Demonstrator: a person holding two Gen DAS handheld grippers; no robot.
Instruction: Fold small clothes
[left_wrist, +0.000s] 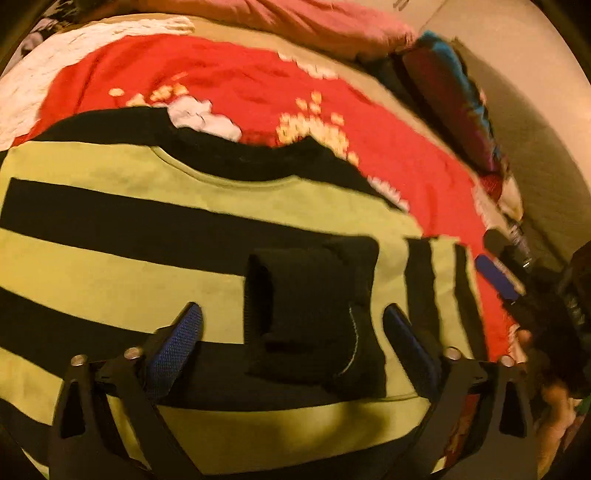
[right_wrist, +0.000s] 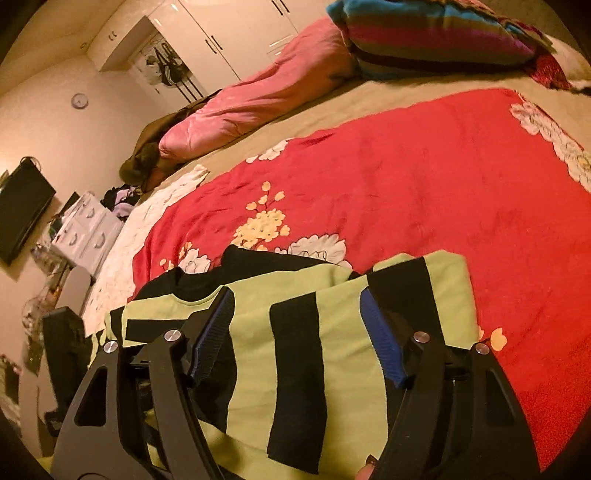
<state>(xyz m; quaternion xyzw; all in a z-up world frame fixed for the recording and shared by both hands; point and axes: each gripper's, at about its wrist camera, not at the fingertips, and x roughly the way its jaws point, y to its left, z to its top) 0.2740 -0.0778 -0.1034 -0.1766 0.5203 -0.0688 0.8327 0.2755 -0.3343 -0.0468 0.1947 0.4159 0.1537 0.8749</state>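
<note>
Striped shirt lay flat on red blanket. Left gripper released, jaws apart around a small black folded piece, seen only in left view. Right gripper released over shirt; right view alone showed wardrobe.
</note>
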